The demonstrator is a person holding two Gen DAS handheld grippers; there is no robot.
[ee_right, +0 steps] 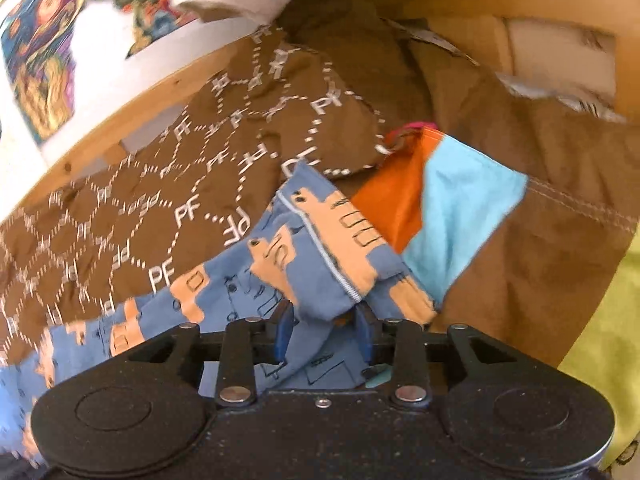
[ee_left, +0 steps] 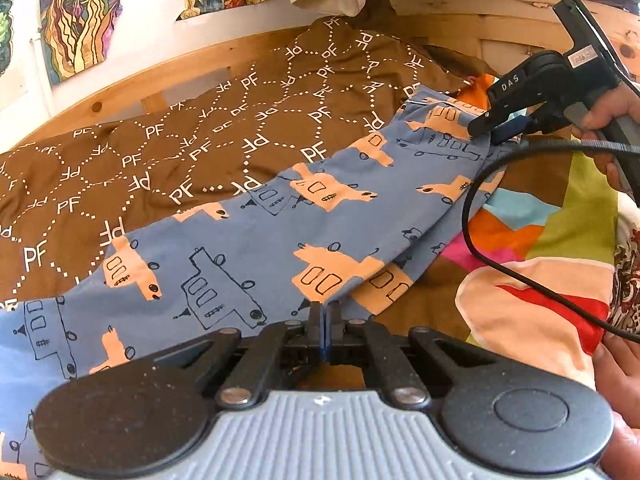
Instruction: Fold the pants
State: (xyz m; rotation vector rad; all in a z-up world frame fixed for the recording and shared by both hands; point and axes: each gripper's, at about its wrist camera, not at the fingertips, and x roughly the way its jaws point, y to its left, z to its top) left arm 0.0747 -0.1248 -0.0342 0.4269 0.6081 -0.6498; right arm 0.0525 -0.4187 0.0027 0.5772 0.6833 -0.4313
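Black two-finger left gripper [ee_left: 325,322] fills the bottom of the left wrist view, jaws clenched together on the near edge of the blue cotton pants printed with peach and outlined trucks [ee_left: 256,248]. These pants run diagonally from lower left of that frame to the upper right, lying flat over a brown bedspread with white dotted "PF" hexagons [ee_left: 168,136]. At the pants' far end, upper right of the frame, the black right gripper [ee_left: 494,128] sits at the hem, a person's hand [ee_left: 608,116] on its handle and a black cable [ee_left: 480,248] looping down across a multicoloured patchwork cloth [ee_left: 560,220].

Right wrist view, blurred: right gripper [ee_right: 325,334] stands with its blue-padded fingers [ee_right: 282,334] apart, partly released. A bunched fold of the pants [ee_right: 320,248] with a white-stitched hem lies between the pads; contact with the pads cannot be judged. Orange and light-blue patchwork [ee_right: 440,216] lies just right of the fold. A pale wooden bed frame [ee_left: 132,92] borders the bedspread at upper left, a white wall with colourful posters [ee_left: 76,24] beyond it.
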